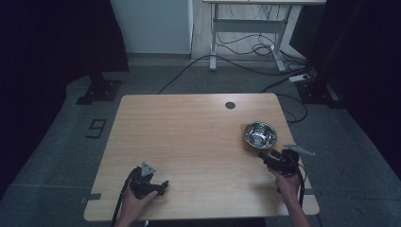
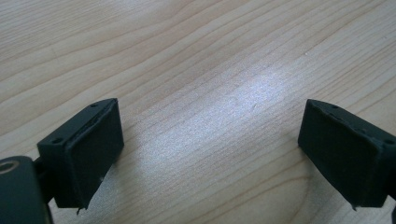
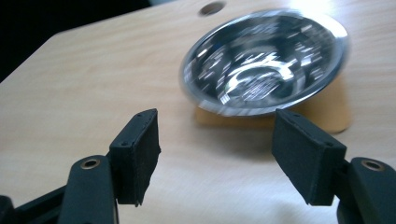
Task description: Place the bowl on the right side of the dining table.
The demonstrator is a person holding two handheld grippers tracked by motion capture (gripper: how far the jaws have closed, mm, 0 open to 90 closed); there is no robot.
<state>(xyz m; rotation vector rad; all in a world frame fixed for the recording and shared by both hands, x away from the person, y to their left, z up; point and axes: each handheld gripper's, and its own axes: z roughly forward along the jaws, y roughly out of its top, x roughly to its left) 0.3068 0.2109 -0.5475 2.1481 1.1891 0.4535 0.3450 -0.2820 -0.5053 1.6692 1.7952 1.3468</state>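
Observation:
A shiny steel bowl (image 1: 261, 134) stands on a small brown mat (image 1: 245, 144) at the right side of the wooden table (image 1: 189, 137). Just in front of the bowl, my right gripper (image 1: 265, 156) points at it with jaws open and nothing between them. In the right gripper view the bowl (image 3: 266, 60) and the mat (image 3: 332, 116) lie a little beyond the right gripper (image 3: 217, 123). My left gripper (image 1: 160, 187) rests near the table's front left, held in a hand. In the left gripper view the left gripper (image 2: 210, 140) stands wide open over bare wood.
A round dark cable hole (image 1: 230, 105) sits near the table's far edge. Beyond the table stand a white desk frame (image 1: 246, 33), loose cables (image 1: 246, 47) and a power strip (image 1: 301, 77) on the grey floor. The right hand is close to the table's right edge.

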